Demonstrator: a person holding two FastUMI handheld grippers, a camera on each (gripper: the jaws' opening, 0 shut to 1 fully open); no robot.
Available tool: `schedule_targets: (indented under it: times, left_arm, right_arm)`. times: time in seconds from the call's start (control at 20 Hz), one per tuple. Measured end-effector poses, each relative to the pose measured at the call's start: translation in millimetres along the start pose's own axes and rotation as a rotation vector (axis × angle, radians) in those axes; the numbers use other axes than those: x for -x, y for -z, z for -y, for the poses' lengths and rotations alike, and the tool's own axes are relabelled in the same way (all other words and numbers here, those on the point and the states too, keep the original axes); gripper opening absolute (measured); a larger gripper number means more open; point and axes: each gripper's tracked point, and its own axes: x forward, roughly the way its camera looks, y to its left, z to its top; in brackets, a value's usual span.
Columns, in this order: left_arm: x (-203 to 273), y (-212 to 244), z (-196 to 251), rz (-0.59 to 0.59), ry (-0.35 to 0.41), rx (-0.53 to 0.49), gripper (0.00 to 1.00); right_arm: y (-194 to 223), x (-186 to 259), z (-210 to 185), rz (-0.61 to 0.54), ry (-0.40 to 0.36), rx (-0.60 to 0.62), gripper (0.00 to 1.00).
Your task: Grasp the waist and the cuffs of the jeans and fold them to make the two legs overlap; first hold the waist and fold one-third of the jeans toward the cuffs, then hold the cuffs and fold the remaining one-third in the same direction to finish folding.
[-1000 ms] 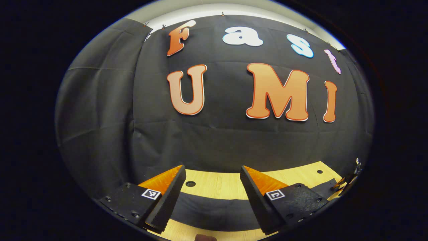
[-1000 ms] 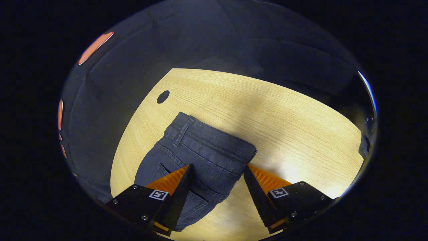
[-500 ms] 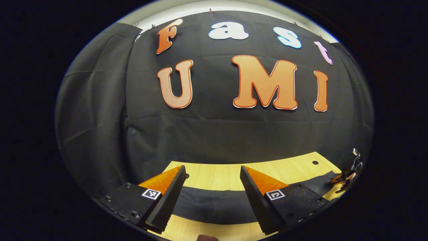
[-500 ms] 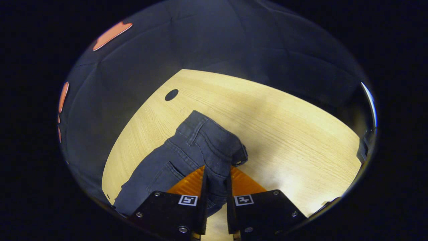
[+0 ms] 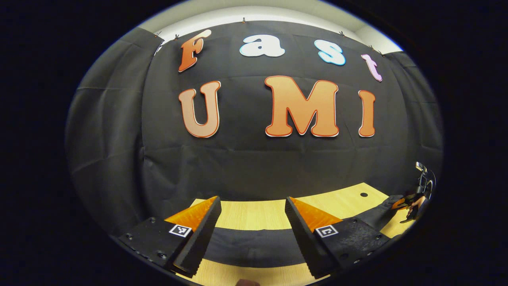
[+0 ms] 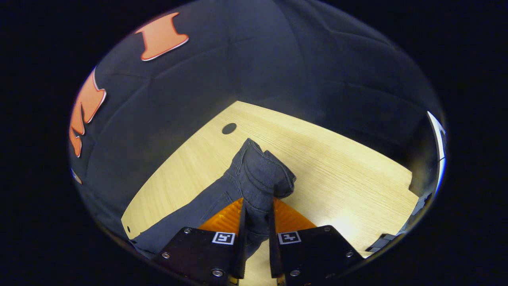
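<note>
The right gripper (image 6: 257, 234) has both fingers pinched on the bunched waist (image 6: 260, 178) of the jeans (image 6: 206, 206), lifting it off the tabletop (image 6: 337, 178) near the middle. The left gripper (image 5: 252, 232) hovers with fingers spread over the leg end (image 5: 254, 246) lying flat at its near edge. Judged soft, limp, moderately heavy denim: the thick waistband and cuff hems offer the firmest hold.

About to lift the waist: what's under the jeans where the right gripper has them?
Bare wooden table shows all around the bunched jeans, pinched in the right gripper. What lies directly beneath the fabric is covered.
</note>
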Motion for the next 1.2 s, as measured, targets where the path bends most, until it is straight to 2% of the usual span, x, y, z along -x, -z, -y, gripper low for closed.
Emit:
schedule_targets:
  times: [0.25,0.4,0.6,0.7,0.9,1.2]
  left_arm:
    - [19.0,-11.0,-15.7,0.050,0.011,0.005,0.97]
    - [27.2,-10.9,-27.1,0.058,0.011,0.015,0.97]
    - [28.9,-5.6,-52.7,0.048,-0.022,0.039,0.97]
    - [27.3,2.1,-62.3,0.035,-0.022,0.053,0.97]
    - [27.4,17.9,-94.5,0.005,-0.089,0.066,0.98]
    - [33.1,36.4,-111.3,-0.032,-0.139,0.080,0.98]
  right_arm:
    - [-0.4,33.4,-40.8,0.081,-0.039,0.144,0.25]
    - [1.2,53.9,-67.6,0.110,-0.074,0.189,0.25]
    - [8.8,64.3,-89.5,0.119,-0.119,0.251,0.25]
    - [22.8,70.7,-110.3,0.095,-0.155,0.263,0.25]
    - [54.2,78.7,-157.1,0.086,-0.206,0.327,0.25]
    - [86.8,81.7,-187.4,0.049,-0.251,0.381,0.25]
